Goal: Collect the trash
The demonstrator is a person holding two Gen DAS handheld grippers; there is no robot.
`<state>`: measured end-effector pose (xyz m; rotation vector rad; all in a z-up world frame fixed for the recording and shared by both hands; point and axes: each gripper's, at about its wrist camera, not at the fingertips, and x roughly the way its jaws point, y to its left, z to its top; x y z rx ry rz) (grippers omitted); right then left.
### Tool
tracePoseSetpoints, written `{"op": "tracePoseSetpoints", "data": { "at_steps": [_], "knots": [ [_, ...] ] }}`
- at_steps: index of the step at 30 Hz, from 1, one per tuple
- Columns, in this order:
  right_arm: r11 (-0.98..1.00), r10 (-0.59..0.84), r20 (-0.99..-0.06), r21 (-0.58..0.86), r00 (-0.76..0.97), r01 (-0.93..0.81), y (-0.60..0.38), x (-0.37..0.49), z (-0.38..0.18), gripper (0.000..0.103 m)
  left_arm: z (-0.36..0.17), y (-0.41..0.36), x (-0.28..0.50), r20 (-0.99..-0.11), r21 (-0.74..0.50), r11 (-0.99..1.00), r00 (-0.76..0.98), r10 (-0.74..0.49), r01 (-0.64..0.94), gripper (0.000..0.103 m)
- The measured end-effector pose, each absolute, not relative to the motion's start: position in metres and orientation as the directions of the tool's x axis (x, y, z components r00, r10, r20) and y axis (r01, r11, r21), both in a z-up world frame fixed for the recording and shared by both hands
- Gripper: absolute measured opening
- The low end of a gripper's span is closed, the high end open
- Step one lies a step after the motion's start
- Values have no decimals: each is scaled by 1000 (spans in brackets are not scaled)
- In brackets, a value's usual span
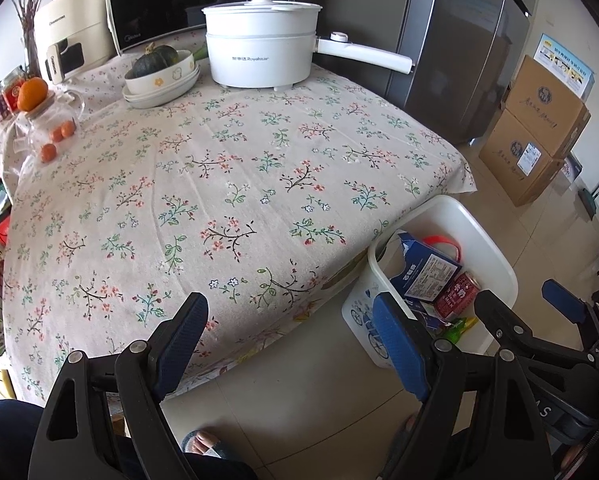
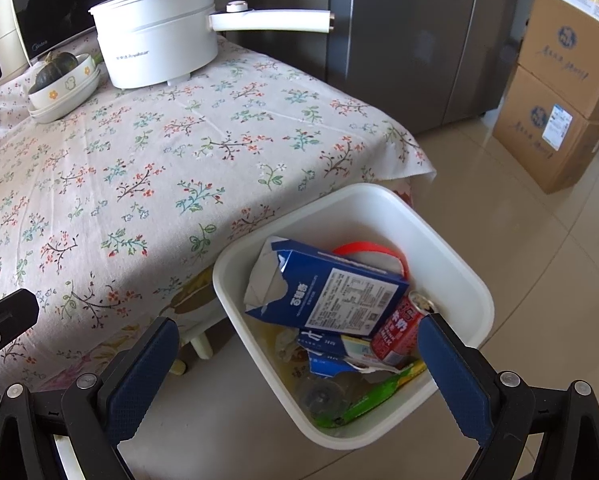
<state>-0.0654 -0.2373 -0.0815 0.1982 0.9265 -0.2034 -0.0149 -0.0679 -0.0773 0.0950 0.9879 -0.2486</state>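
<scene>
Jaws of both the left gripper (image 1: 289, 328) and right gripper (image 2: 297, 350) stand apart, empty. Ahead of the right jaws, the bin (image 2: 451, 240) holds a light, crushable blue carton (image 2: 339, 292); grip its flat sides.

home kitchen | fridge (image 2: 403, 40) | microwave (image 1: 151, 4) | electric pot (image 1: 261, 46) | floral-clothed table (image 1: 219, 184)

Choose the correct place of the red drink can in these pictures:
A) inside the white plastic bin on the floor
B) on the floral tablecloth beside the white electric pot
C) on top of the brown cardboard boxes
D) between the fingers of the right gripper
A: the red drink can lies inside the white plastic bin on the floor, against the blue paper carton; both grippers are open and empty.
</scene>
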Motion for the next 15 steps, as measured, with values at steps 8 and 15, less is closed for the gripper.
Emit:
{"op": "tracePoseSetpoints", "data": {
  "at_steps": [8, 15],
  "knots": [
    [963, -83, -808, 85, 583, 256, -238, -65, -82, 99, -78, -67, -15, -838, -42, 968, 518, -170, 249, 87],
    [964, -81, -809, 85, 582, 252, -238, -65, -83, 99, -77, -68, -15, -836, -38, 967, 523, -168, 251, 87]
  ]
}}
